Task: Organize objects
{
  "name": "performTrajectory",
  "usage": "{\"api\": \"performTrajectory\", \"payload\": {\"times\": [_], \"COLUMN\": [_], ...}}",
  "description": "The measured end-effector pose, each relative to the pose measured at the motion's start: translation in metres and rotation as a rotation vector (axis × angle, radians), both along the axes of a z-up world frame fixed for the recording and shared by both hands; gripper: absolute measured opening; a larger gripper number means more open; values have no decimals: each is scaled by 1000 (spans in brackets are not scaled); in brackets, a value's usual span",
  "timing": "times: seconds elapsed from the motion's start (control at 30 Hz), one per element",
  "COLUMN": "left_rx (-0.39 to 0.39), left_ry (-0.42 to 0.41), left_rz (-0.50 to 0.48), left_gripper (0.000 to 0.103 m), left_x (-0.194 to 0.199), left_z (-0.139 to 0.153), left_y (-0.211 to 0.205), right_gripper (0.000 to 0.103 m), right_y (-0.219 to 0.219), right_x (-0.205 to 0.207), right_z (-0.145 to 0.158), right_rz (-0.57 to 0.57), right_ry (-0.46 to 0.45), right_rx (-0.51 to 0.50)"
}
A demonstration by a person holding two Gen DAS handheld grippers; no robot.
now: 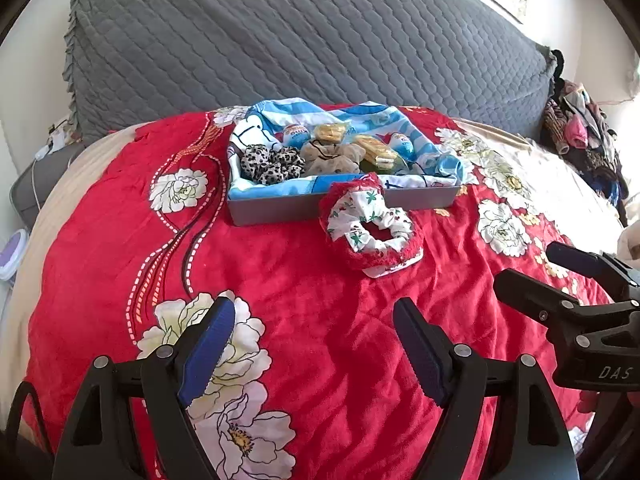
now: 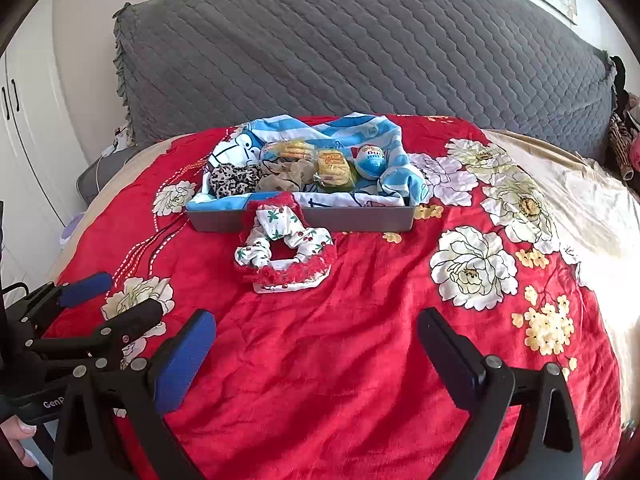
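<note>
Red floral blanket [image 1: 320, 340] covers a bed, with a grey quilted pillow [image 1: 300, 32] propped behind it. On the blanket sits a grey tray [image 1: 280, 206] lined with blue-and-white cloth [image 1: 400, 120]. Inside lie a leopard scrunchie [image 1: 272, 164], a beige scrunchie [image 1: 332, 158], yellow snack packs [image 1: 374, 150] and two blue eggs [image 2: 371, 160]. A red-and-white scrunchie [image 1: 370, 228] rests on the blanket, leaning against the tray's front wall. Left tool [image 1: 314, 340] and right tool [image 2: 316, 344] hover low over the blanket, near the viewer, each with fingers apart and gripping nothing.
</note>
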State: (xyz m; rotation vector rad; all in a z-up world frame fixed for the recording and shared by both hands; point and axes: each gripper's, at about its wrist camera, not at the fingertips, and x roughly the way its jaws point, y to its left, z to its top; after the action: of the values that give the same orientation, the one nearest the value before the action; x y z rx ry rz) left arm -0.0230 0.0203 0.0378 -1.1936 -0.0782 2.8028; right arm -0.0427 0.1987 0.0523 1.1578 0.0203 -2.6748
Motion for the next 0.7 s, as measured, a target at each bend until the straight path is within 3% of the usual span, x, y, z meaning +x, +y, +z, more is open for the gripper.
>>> {"api": "performTrajectory", "payload": {"times": [0.7], "left_rx": [-14], "left_ry": [17], "left_rz": [12], "left_gripper": [83], "left_x": [-5], "left_z": [-17], "left_y": [2], "right_gripper": [102], "right_y": [4], "right_x": [-6], "right_z": [-20], "right_rz": [-17], "right_ry": [-23], "right_rx": [-2]}}
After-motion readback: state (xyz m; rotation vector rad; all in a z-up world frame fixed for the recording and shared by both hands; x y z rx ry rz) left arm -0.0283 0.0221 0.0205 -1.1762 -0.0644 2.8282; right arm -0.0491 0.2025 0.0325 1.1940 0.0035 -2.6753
